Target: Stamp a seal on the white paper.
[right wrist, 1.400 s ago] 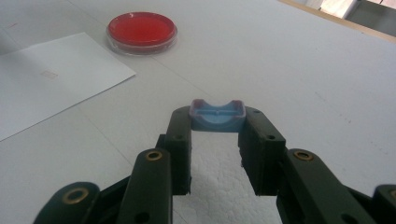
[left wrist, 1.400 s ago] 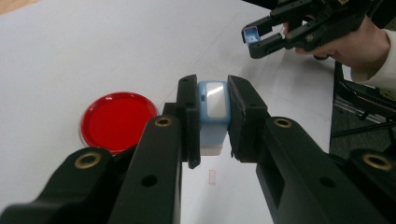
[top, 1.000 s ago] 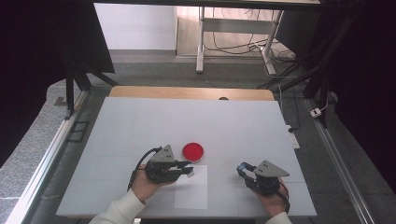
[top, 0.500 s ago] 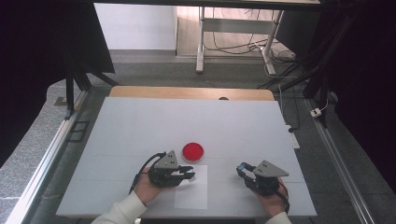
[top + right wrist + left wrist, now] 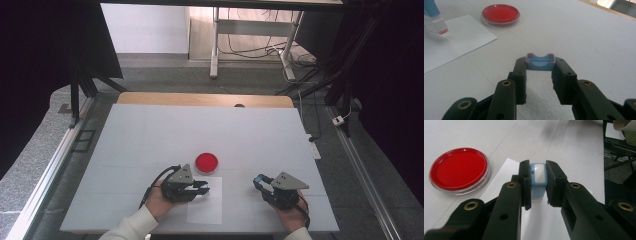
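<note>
1. Your stamp (image 5: 538, 180) sits clenched in the left gripper (image 5: 202, 188), over the paper sheet (image 5: 206, 206) near the red ink pad (image 5: 206, 162).
2. Your right gripper (image 5: 540, 65) grasps its blue cap (image 5: 540, 62), right of the sheet.
3. Inking looks done; pressing and recapping remain.
4. You cannot see the stamp's face.

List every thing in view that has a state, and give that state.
Left gripper: shut on the stamp.
Stamp: uncapped, upright, red-inked face down at the paper.
Right gripper: shut on the stamp cap.
Stamp cap: off the stamp, hollow side up, close over the table.
Ink pad: open, red surface bare.
Paper: flat on the table, one faint mark.
</note>
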`<state>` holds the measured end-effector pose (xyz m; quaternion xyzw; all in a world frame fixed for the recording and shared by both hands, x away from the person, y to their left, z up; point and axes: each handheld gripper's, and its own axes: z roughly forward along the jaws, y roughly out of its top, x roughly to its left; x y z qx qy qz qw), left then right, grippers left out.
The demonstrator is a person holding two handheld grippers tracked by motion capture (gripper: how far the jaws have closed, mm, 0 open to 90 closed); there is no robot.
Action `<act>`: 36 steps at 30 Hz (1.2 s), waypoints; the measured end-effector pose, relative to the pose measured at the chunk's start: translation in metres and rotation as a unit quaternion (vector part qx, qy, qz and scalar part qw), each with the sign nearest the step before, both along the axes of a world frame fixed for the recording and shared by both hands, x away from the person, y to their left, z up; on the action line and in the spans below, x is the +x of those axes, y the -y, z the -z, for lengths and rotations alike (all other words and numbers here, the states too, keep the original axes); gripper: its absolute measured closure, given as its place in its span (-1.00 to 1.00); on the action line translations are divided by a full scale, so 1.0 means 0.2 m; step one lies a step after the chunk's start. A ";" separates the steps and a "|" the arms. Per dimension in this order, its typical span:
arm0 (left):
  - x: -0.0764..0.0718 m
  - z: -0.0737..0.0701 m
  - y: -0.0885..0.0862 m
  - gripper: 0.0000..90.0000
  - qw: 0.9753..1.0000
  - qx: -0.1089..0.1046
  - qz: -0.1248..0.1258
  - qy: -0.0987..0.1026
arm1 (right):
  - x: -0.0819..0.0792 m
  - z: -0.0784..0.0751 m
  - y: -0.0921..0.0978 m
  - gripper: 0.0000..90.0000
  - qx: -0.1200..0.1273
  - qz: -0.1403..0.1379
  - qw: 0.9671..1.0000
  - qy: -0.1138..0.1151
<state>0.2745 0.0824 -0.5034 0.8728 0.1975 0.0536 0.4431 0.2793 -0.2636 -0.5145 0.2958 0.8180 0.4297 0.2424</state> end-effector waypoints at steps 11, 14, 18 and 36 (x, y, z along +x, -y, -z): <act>0.01 0.03 0.01 0.67 1.000 0.015 0.007 -0.005 | 0.00 0.00 0.00 0.44 -0.001 0.000 1.000 -0.001; 0.01 0.03 0.01 0.67 1.000 0.016 0.008 -0.005 | 0.00 0.00 0.00 0.44 -0.001 0.000 1.000 -0.001; 0.00 0.03 0.01 0.67 1.000 0.015 0.007 -0.004 | 0.00 0.00 0.00 0.44 -0.001 0.000 1.000 -0.001; -0.01 0.06 0.03 0.68 0.999 0.033 0.010 -0.009 | 0.00 0.00 0.00 0.44 0.001 0.001 1.000 0.000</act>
